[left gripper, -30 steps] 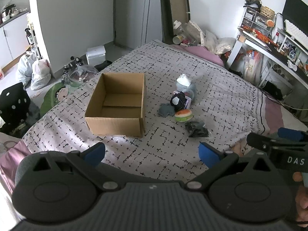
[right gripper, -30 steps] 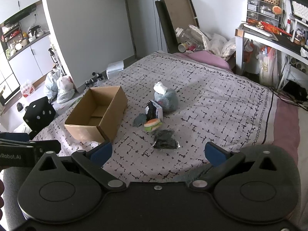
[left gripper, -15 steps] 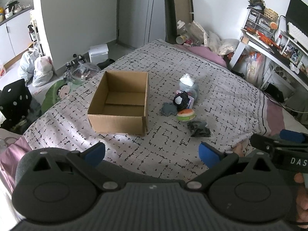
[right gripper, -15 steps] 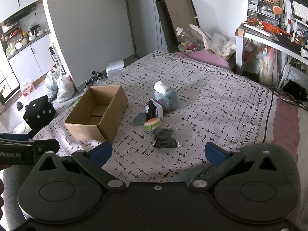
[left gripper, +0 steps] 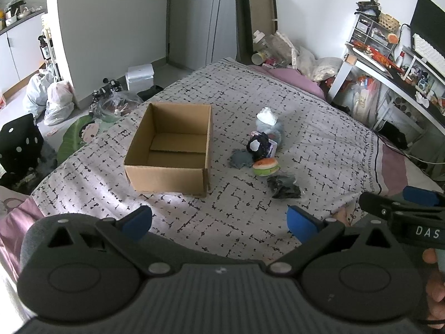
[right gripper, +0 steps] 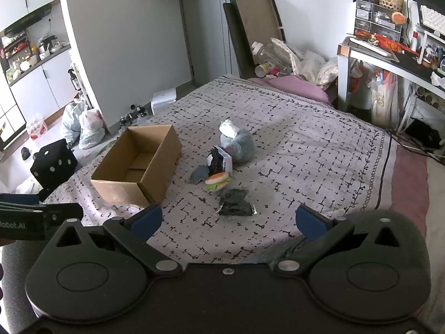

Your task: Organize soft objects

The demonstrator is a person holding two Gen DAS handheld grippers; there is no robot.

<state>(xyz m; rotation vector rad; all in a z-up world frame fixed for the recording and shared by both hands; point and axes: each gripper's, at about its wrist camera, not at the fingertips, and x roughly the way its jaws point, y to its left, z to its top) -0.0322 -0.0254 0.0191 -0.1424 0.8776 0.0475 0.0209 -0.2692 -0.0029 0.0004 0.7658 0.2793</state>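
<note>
While both grippers (left gripper: pixel 219 220) (right gripper: pixel 226 218) gape empty, soft toys (right gripper: pixel 222 164) cluster beside the cardboard box (left gripper: pixel 169 150).

One cardboard box (left gripper: pixel 169 150) sits on the bed. At its 3 o'clock lies a cluster of five soft things: one grey plush (right gripper: pixel 237 146), one black-and-white toy (left gripper: pixel 257 146), one grey cloth scrap (left gripper: pixel 240 159), one burger plush (left gripper: pixel 266 166) and one dark bagged bundle (left gripper: pixel 283 187). Two grippers are in view.
</note>
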